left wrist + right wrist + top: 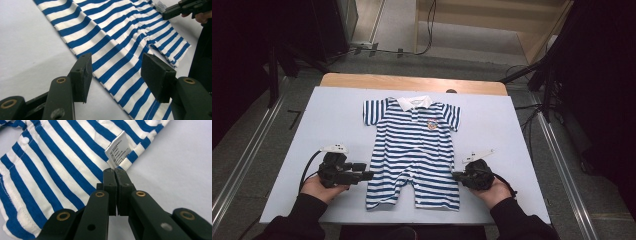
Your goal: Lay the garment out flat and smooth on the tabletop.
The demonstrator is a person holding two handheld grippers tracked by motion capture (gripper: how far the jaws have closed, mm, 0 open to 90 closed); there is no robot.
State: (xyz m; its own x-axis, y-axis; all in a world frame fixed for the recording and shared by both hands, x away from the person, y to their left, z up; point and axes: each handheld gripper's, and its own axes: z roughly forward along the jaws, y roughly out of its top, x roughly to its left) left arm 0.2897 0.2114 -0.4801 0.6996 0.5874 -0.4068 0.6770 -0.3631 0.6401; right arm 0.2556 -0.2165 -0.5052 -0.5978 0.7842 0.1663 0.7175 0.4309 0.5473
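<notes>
high view: above, looking down | gripper views: close, along jaws | shared: striped romper (414, 150)

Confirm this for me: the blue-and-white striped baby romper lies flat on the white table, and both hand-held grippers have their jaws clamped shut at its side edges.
Not quite. Only the right hand-held gripper is shut, at the edge of the blue-and-white striped baby romper by its care label. The left hand-held gripper stands open, its jaws apart over the romper's edge, as the left gripper view shows. The romper does lie flat on the white table.

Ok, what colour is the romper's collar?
White, above blue and white stripes; the collar of the romper shows best in the high view.
</notes>
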